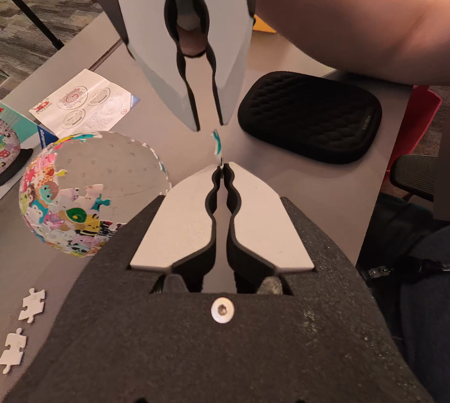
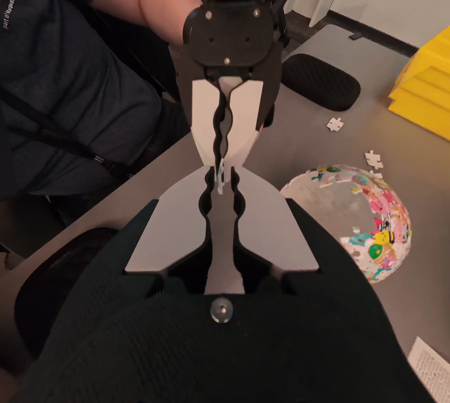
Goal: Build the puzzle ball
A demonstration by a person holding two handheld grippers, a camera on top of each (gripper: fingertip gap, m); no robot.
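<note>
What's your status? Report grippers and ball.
Left gripper shut on puzzle piece. Right gripper open around it, mid-handover. Ball half-built on table. Nothing in the way.

Warm, fairly dim indoor light fell evenly across both views, tinting the grey tabletop (image 1: pixel 280 179) beige. Shadows stayed soft and short; a faint one sat under the puzzle ball (image 1: pixel 80 196) at 7 o'clock. The left tool (image 1: pixel 221 167) read sharp and grainy, while the right tool (image 1: pixel 209 127) facing it and the forearm (image 1: pixel 353 18) at 1 o'clock smeared with motion blur. In the right wrist view the near housing sank to near-black and the ball blurred. Wide-angle distortion bowed edges outward. A pale sheen streaked the white fingers (image 1: pixel 219 26).
</note>
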